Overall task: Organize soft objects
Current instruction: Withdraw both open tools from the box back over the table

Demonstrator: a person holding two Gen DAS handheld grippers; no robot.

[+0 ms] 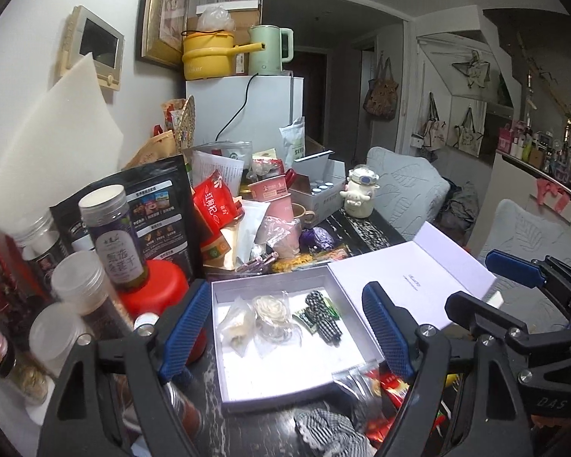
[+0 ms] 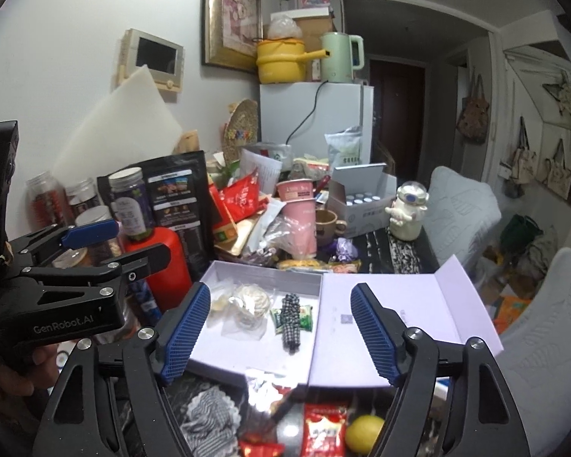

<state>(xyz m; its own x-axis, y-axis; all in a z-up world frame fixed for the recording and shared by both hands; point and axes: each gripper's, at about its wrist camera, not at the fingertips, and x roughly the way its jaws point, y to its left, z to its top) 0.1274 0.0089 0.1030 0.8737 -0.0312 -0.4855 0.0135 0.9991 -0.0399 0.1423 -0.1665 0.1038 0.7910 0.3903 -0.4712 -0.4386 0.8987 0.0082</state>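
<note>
Both grippers hang side by side above the near edge of the dark marbled desk, tilted downward. Left gripper: blue-padded fingers apart, nothing between them. Right gripper: fingers likewise apart, empty. Beneath them lies a black-and-white checked fabric scrunchie. Beyond it, the open white cardboard box holds a checked fabric bow and a cream fabric rose. Only the right view shows a yellow lemon. Clutter crowds the box's left and far sides.
</note>
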